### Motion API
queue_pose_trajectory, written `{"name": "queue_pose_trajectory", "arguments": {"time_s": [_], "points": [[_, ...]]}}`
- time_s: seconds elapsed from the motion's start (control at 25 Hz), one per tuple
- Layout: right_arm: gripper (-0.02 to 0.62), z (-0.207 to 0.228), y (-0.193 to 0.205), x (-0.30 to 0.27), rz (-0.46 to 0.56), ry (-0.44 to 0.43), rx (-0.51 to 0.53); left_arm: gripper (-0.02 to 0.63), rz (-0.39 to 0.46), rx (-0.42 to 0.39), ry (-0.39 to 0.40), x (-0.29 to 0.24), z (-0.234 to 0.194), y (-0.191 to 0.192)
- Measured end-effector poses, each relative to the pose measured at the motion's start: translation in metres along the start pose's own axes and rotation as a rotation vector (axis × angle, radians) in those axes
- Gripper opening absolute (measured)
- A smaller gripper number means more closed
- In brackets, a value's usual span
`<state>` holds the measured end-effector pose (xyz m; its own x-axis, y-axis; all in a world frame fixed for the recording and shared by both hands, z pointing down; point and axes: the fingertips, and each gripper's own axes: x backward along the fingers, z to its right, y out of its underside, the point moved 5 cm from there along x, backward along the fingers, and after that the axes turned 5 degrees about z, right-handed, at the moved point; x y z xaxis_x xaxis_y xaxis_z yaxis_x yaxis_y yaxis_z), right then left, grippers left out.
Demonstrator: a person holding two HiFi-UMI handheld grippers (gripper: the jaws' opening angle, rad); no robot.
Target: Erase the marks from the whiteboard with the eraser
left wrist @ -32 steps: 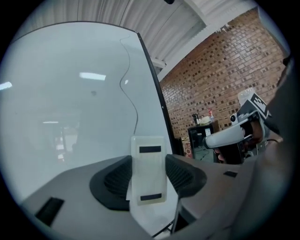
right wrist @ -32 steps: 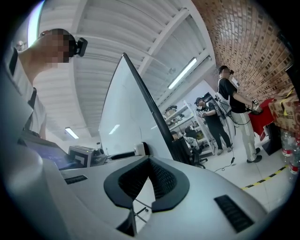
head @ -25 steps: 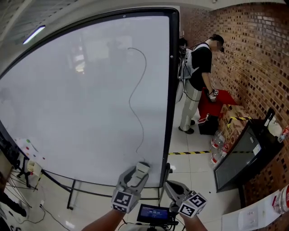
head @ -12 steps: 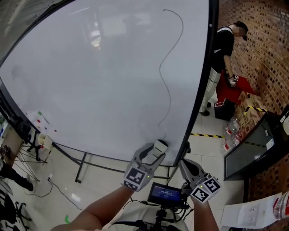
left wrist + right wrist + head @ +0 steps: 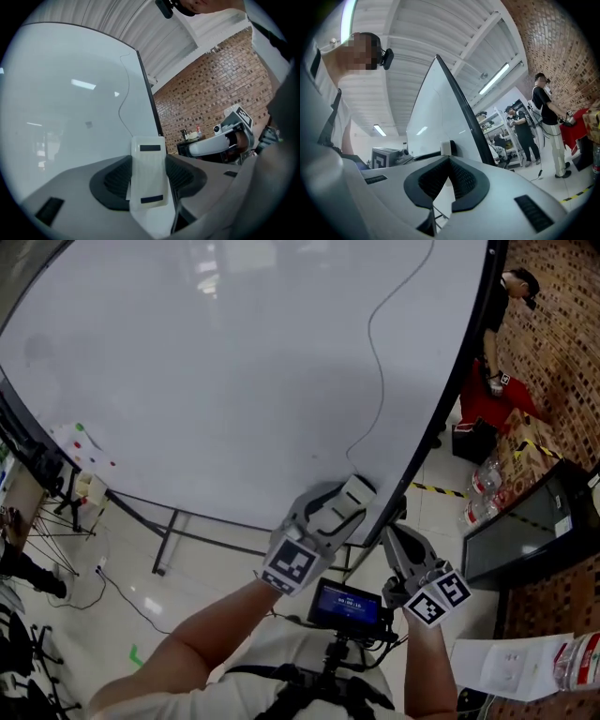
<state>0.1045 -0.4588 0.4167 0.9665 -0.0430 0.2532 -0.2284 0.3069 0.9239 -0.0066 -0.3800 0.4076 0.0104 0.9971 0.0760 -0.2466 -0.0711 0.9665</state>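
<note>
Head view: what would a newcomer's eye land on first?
The big whiteboard fills the upper left, with one thin wavy black line running down near its right edge. Just below that line's end, the left gripper holds the white eraser between its jaws; the right gripper sits beside it, jaws shut and empty.

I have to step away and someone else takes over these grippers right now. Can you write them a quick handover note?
Left gripper: shut on the white eraser, by the lower end of the line.
Right gripper: shut, empty, beside the left one.
Whiteboard: one long wavy black line runs down its right part, near the frame.
Done: the eraser is in hand; no gap shows in the line.
Left: wipe the whole line, probably from its lower end upward. I cannot tell whether the eraser touches the board.
</note>
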Motion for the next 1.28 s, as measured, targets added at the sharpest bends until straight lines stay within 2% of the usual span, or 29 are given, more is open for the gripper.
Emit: {"name": "queue_pose_trajectory", "arguments": {"time_s": [0.08, 0.16, 0.44, 0.64, 0.84, 1.0, 1.28], "points": [[0.011, 0.002, -0.008, -0.011, 0.014, -0.027, 0.043, 0.233, 0.028, -0.046, 0.015, -0.006, -0.003, -0.006], [0.011, 0.001, -0.010, -0.018, 0.007, -0.046, 0.071, 0.233, 0.027, -0.046, 0.016, -0.006, -0.005, -0.003], [0.011, -0.003, -0.005, -0.018, -0.068, -0.094, 0.115, 0.233, -0.024, 0.205, -0.011, 0.007, 0.002, 0.043], [0.011, -0.006, -0.005, -0.017, -0.073, -0.101, 0.118, 0.233, -0.010, 0.290, 0.014, 0.002, 0.005, 0.041], [0.011, -0.006, -0.009, -0.015, -0.071, -0.090, 0.112, 0.233, 0.002, 0.282, 0.034, -0.010, -0.002, 0.027], [0.011, -0.005, -0.018, -0.012, -0.050, -0.082, 0.112, 0.233, 0.008, 0.240, 0.057, -0.016, -0.006, -0.001], [0.011, -0.010, -0.026, -0.011, -0.032, -0.090, 0.115, 0.233, 0.096, 0.165, 0.020, -0.006, -0.027, -0.049]]}}
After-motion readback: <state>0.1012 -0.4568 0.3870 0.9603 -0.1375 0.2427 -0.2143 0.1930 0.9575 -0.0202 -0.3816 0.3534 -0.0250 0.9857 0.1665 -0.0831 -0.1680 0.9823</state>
